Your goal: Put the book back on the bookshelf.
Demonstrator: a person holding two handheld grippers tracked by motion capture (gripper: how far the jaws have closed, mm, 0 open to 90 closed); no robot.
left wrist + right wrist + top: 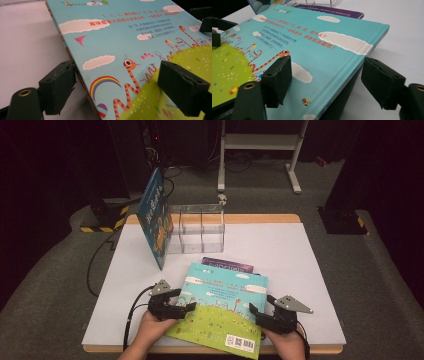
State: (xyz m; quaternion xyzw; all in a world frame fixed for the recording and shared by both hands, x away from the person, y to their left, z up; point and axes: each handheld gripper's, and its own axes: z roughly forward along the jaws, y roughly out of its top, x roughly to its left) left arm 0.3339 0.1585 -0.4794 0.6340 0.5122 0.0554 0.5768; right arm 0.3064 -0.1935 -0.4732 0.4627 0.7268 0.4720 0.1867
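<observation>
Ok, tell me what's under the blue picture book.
A purple book lies under the blue picture book; just its far edge sticks out. The rest of it, and anything else beneath, is covered.

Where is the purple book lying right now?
In the high view the purple book lies flat mid-table, partly under the far edge of the blue-and-green picture book, just in front of the clear divided box.

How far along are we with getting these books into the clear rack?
One blue book already stands at the clear rack. In hand: the picture book, each gripper's open jaws straddling an edge, left gripper and right gripper. Left: standing it up, then the purple book beneath.
</observation>
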